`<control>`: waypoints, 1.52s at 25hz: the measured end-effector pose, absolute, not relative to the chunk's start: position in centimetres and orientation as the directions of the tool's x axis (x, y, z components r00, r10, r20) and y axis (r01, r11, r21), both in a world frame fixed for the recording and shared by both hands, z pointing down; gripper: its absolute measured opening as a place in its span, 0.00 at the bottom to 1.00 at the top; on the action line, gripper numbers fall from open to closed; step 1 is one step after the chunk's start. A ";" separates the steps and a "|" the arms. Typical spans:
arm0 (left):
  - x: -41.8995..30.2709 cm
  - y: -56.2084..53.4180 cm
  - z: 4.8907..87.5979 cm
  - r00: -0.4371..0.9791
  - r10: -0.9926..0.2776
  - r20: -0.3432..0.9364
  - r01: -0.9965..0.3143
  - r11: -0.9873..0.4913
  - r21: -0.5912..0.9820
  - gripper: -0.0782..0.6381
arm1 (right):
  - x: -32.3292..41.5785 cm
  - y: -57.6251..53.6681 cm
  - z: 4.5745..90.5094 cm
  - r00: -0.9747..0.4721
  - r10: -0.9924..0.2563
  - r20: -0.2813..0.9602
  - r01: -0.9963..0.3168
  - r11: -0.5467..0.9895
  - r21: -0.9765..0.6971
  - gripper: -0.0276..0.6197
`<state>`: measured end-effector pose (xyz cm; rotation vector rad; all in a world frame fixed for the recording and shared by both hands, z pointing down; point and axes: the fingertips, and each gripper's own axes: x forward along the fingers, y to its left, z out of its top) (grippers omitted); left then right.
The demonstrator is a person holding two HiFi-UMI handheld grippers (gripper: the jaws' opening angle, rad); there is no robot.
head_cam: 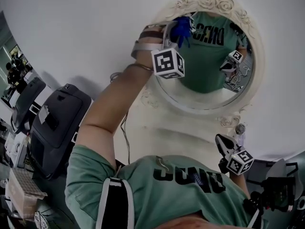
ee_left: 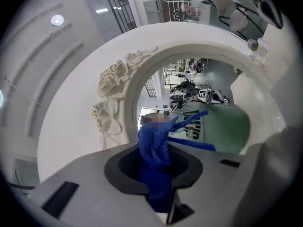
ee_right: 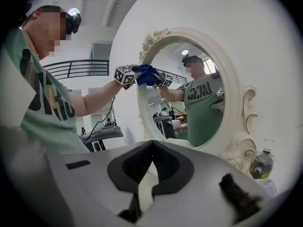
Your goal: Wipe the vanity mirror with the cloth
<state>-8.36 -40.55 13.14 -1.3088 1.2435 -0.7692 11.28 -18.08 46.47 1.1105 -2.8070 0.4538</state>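
Observation:
An oval vanity mirror in an ornate white frame stands against a white wall. My left gripper is raised to the glass's upper left and is shut on a bunched blue cloth, which presses on the glass beside the frame. The cloth fills the gap between the jaws in the left gripper view. In the right gripper view the cloth touches the mirror near its top left rim. My right gripper hangs low, below the frame's lower right, shut with nothing in it.
A small bottle stands at the frame's lower right foot. Black cases lie to the left, and a thin cable hangs beside my left arm. Chairs and dark gear sit at the far right.

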 end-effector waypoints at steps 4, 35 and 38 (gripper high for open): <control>-8.4 -41.7 14.1 0.217 -0.944 -0.249 -0.184 0.211 -0.960 0.23 | 11.4 -18.2 46.6 -0.729 -0.657 0.193 -0.684 0.689 -0.238 0.05; -10.3 -40.9 54.9 0.117 -0.926 0.358 0.056 -0.354 -0.934 0.23 | 10.8 -16.3 48.0 -0.740 -0.620 0.260 -0.673 0.695 -0.255 0.05; -9.5 -41.0 56.6 0.115 -0.904 0.411 0.018 -0.412 -0.911 0.23 | 11.0 -16.4 48.1 -0.736 -0.626 0.259 -0.677 0.692 -0.251 0.05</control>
